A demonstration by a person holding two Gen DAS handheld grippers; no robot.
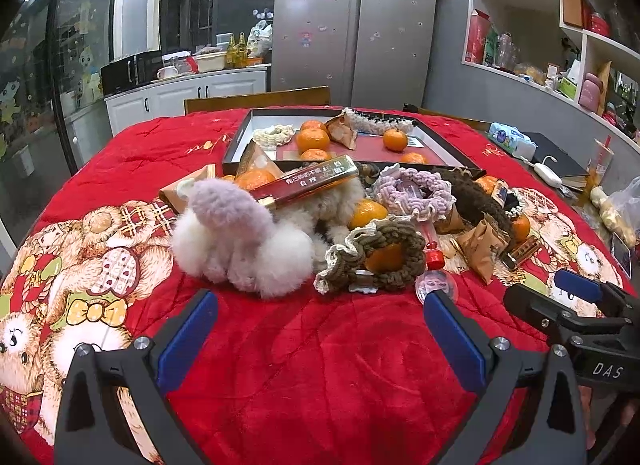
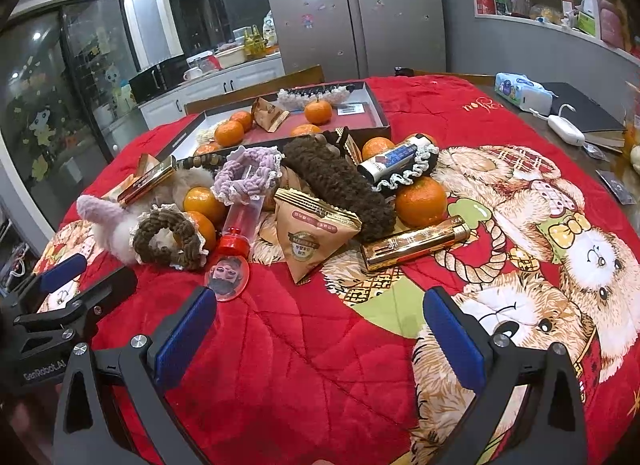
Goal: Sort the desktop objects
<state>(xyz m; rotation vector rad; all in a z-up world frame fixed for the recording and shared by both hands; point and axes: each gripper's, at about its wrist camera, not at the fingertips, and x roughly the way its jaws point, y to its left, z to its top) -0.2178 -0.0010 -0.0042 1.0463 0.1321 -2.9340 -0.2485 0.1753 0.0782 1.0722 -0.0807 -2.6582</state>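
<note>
Gaping wide, both tongs [image 1: 320,329] [image 2: 320,329] empty

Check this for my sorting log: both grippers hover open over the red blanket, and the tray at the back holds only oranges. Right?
Not quite. The tray also holds a cream scrunchie and a snack packet beside the oranges, as the left wrist view shows. Both grippers, left and right, are open.

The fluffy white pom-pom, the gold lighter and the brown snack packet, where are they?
Fluffy white pom-pom [image 1: 244,261], left wrist view, on its white fur.
Gold lighter [image 2: 416,243], right wrist view, mid-body.
Brown snack packet [image 2: 310,239], right wrist view, on its front label.
</note>
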